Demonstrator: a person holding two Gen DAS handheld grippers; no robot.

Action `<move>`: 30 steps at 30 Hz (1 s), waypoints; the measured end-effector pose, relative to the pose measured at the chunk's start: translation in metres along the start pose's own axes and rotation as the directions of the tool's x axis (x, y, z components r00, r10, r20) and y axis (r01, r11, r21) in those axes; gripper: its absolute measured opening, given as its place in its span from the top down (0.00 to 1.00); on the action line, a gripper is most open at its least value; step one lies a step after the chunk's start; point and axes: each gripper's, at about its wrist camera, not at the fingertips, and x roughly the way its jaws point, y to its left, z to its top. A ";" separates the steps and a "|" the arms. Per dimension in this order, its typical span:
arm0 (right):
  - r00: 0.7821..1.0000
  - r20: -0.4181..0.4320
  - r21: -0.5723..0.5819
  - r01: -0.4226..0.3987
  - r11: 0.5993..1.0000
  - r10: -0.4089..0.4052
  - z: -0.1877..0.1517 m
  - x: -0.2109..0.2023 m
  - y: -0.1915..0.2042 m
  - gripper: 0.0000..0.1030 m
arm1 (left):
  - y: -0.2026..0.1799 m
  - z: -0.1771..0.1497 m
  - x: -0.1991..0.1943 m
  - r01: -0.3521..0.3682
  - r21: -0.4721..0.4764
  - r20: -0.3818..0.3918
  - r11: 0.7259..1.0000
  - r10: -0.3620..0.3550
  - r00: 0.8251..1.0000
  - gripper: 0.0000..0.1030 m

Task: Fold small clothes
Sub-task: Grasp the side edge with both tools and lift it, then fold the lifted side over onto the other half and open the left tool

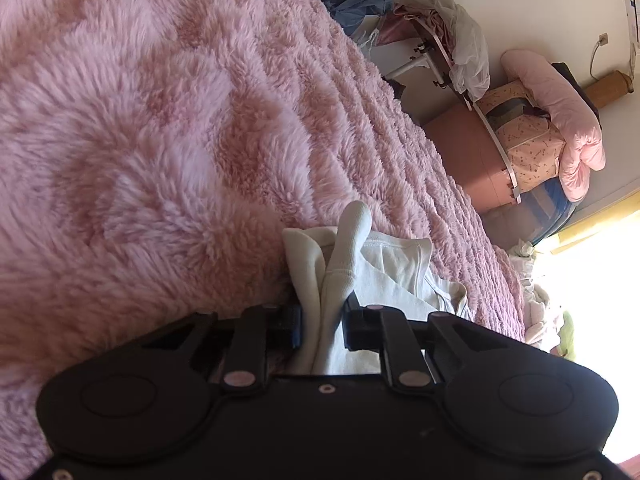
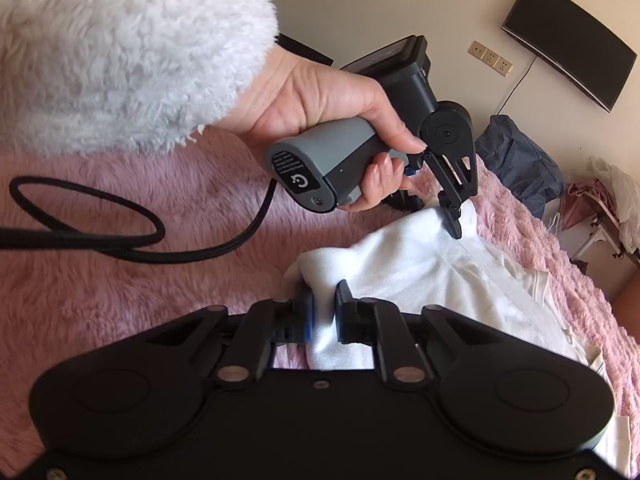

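A small white garment (image 1: pixel 400 276) lies crumpled on the fluffy pink blanket (image 1: pixel 160 120). My left gripper (image 1: pixel 324 320) is shut on a bunched fold of it, and the cloth stands up between the fingers. In the right wrist view the same white garment (image 2: pixel 420 264) spreads over the pink blanket (image 2: pixel 120 300). My right gripper (image 2: pixel 325 312) is shut on its near corner. A hand in a white fleece sleeve (image 2: pixel 120 40) holds the left gripper (image 2: pixel 452 216), whose tips pinch the garment's far edge.
A black cable (image 2: pixel 120 240) loops over the blanket at the left. Beyond the bed's edge are a blue bag (image 2: pixel 520 164), a folding stand with a plastic bag (image 1: pixel 460 48), and piled pink bedding (image 1: pixel 568 128). A dark screen (image 2: pixel 568 40) hangs on the wall.
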 end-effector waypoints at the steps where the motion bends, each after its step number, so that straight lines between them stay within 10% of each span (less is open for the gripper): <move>1: 1.000 0.002 0.025 -0.008 1.000 0.008 0.001 -0.003 -0.004 0.93 | -0.005 0.001 -0.001 -0.001 0.004 0.001 1.000 0.001 1.000 0.86; 12: 0.995 0.082 0.291 0.037 0.956 -0.063 0.002 -0.067 -0.068 0.95 | -0.088 0.009 -0.007 0.048 0.069 -0.002 0.996 -0.048 0.999 0.87; 30: 0.939 -0.009 0.651 0.266 0.711 -0.343 -0.109 -0.178 -0.189 0.95 | -0.279 -0.055 0.144 0.154 0.169 -0.186 0.973 -0.122 0.975 0.87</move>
